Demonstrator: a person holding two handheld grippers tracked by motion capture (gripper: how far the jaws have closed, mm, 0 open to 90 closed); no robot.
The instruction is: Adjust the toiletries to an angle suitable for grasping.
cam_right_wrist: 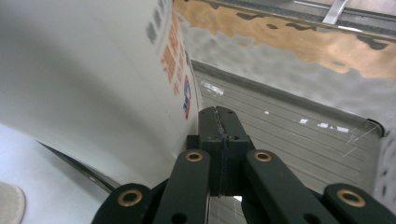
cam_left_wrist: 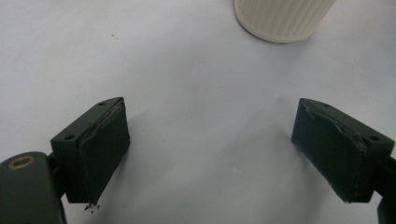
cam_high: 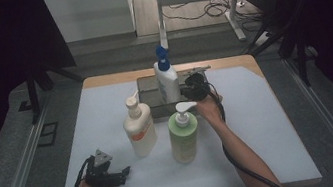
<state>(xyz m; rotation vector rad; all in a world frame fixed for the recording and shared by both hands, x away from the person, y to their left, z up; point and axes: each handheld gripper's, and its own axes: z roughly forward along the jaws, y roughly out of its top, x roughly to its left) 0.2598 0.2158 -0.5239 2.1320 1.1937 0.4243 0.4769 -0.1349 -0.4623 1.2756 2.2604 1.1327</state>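
Table (cam_high: pixel 260 124) white-topped; left gripper (cam_high: pixel 117 176) jaws wide apart, right gripper (cam_high: pixel 193 90) jaws closed, empty.

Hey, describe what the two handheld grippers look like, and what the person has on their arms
Both are black two-jaw tools. The left gripper carries a grey three-cornered plate on top and has thick, block-shaped pads with worn, fraying edges. The right gripper has black linkage arms with brass-coloured pivot rings. A black cable trails from each along the forearm. The forearms are bare; no sleeves reach into the high view.
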